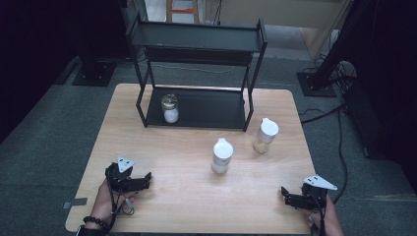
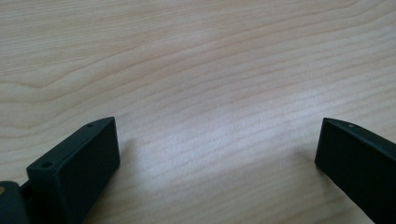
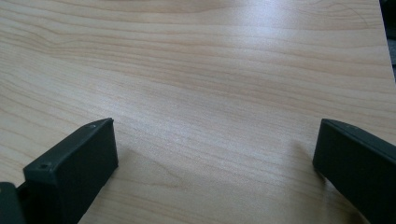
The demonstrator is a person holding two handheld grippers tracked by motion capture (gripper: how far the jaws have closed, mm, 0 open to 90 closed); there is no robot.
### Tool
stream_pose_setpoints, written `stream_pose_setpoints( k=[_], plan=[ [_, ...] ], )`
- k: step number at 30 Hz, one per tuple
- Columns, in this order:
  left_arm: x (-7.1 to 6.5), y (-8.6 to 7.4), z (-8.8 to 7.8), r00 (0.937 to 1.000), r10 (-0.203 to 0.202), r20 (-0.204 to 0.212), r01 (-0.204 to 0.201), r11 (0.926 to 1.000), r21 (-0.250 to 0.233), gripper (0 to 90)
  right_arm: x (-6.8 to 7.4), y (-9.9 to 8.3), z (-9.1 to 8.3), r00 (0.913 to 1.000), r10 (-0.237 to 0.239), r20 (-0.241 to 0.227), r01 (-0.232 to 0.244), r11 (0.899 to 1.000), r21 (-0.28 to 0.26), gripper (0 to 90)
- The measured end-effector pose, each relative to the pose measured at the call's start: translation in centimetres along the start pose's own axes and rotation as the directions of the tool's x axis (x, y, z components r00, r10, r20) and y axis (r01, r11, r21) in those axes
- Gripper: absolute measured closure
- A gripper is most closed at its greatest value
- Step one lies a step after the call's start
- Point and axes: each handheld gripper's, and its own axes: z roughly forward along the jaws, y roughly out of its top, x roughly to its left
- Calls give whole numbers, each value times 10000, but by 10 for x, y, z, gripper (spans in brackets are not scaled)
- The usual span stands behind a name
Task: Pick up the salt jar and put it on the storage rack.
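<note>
Left gripper (image 1: 143, 181) and right gripper (image 1: 287, 195): rested at near table (image 1: 162, 211) edge, jaws wide apart, holding nothing | bottles (image 1: 222, 155) (image 1: 266, 135): mid-table, within reach | jar (image 1: 170, 108): on rack (image 1: 211, 110) bottom shelf, likely stowed.

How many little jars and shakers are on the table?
3: a glass jar on the black rack's bottom shelf, a white-lidded shaker mid-table, and another shaker to its right. None seem hidden.
</note>
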Motion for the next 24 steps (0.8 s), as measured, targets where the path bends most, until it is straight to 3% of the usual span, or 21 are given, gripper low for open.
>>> stream_pose_setpoints(
  k=[24],
  plan=[
    [17,-19,-19,10000,-7,9,7,10000,11,0,2,0,-1,9999,-72,146,73,9999,-74,0]
  ],
)
